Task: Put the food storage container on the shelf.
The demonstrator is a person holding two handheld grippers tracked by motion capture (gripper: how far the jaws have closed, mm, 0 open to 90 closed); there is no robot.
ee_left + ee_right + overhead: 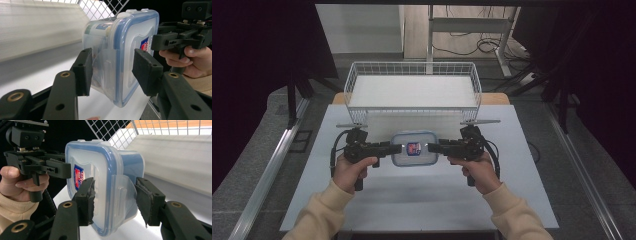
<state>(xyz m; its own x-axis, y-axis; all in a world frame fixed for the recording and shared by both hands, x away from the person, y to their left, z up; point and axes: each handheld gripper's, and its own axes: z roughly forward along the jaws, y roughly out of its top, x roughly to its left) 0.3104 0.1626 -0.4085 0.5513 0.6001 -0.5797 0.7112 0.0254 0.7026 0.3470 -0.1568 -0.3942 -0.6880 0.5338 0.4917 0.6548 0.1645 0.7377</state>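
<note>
I have a clear plastic box [413,148] with a blue-rimmed lid between my two tools, held over the white bench [422,195], just in front of the wire basket [412,87]. From above it shows lid-up, with a small red and blue sticker [413,148] at the lid's middle. Something pale with a label sits inside the box, but I cannot make out what.

My left tongs [111,71] pinch the box at its left end: in the left gripper view one pad [83,71] lies on the clear body and the other [145,72] on the lid face, with a side latch flap between them. My right tongs [113,200] pinch the opposite end the same way; in the right gripper view one worn pad [86,200] presses the lid near the sticker and the other [146,201] bears on the body side, with the latch flap of that end between them. Both pairs are closed onto the box, neither spread free.

In the high view my left hand [352,170] and right hand [477,170] wrap the handles on either side, cream sleeves [319,212] running to the bottom edge, and the two tools point at each other across the box.

The basket stands at the far side of the bench, white wire mesh with a pale flat floor. Beyond it I see a grey floor, a table frame [467,30] and loose cables [482,47]. Dark curtains [257,65] hang at both sides.
</note>
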